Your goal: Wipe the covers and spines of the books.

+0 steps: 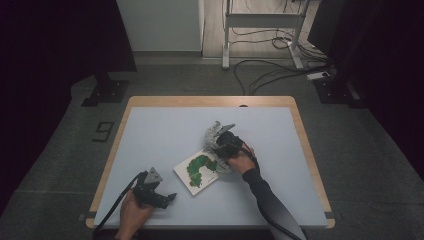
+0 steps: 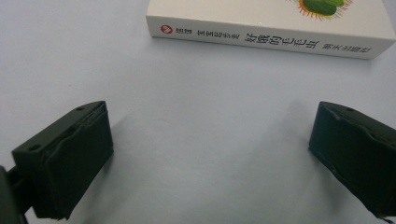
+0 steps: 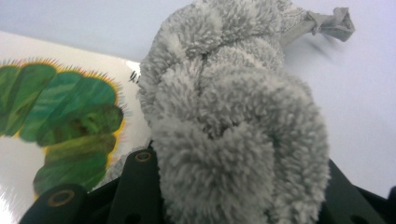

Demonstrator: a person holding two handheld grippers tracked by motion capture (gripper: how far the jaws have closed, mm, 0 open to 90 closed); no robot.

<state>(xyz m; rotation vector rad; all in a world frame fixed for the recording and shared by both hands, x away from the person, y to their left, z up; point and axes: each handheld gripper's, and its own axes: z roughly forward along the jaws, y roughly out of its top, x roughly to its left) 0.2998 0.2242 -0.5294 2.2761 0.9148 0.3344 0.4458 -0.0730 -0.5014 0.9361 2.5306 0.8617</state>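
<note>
A white book point(image 1: 196, 171) with a green caterpillar on its cover lies flat on the pale blue table point(image 1: 165, 135). My right gripper point(image 1: 220, 150) is shut on a fluffy grey cloth point(image 3: 233, 135), bunched between its jaws at the book's far right corner point(image 3: 60, 116). The cloth point(image 1: 216, 134) touches the cover's edge. My left gripper point(image 1: 167, 198) rests on the table near the front edge, open, with nothing between its jaws. In the left gripper view the book's spine point(image 2: 266, 39) with printed characters lies ahead of the two black fingers point(image 2: 70, 158).
The table has a wooden rim point(image 1: 210, 101). Beyond it on the floor stand a white desk frame point(image 1: 260, 30), loose cables point(image 1: 270, 70) and dark stands point(image 1: 105, 90).
</note>
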